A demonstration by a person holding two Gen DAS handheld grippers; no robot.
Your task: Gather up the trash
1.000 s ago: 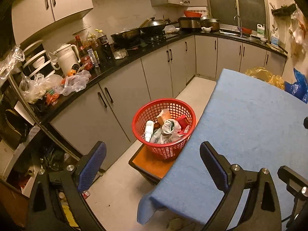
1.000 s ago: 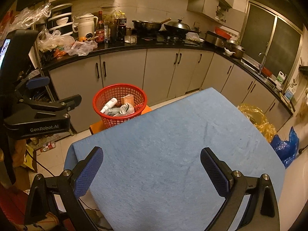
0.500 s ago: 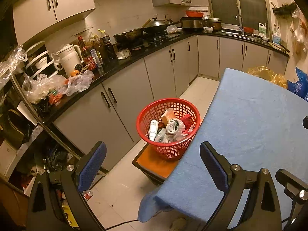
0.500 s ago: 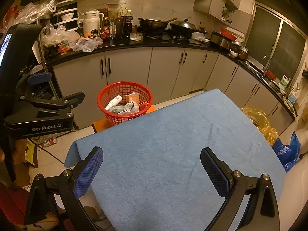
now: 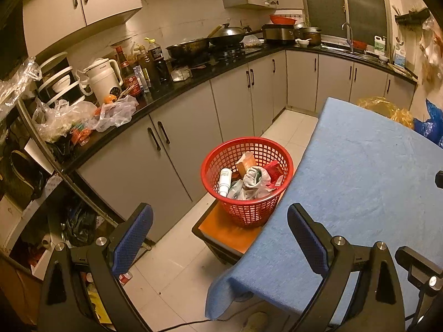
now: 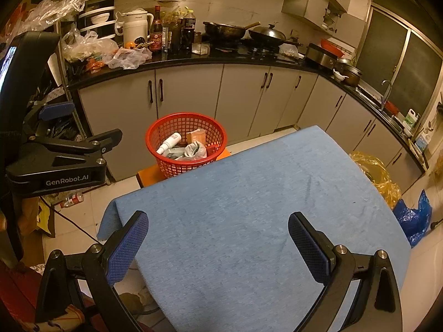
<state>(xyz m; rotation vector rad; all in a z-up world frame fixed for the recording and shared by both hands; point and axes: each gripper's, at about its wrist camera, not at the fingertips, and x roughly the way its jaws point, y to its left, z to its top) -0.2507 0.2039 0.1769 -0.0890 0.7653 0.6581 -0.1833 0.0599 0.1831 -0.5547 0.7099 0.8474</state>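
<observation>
Each black tool [image 6: 218, 239] has blue textured pads [image 6: 127, 244], silver screws and "GenRobot.AI" lettering.

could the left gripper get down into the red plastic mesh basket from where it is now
Probably yes. The left gripper is open and empty, and the red plastic mesh basket sits ahead of it on an orange stool, its top uncovered. Only the blue tablecloth edge crowds its right side.

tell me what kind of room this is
A home kitchen, most likely: woks sit on a stove along the black counter, grey cabinets run below, and a sink tap stands by the window.
</observation>
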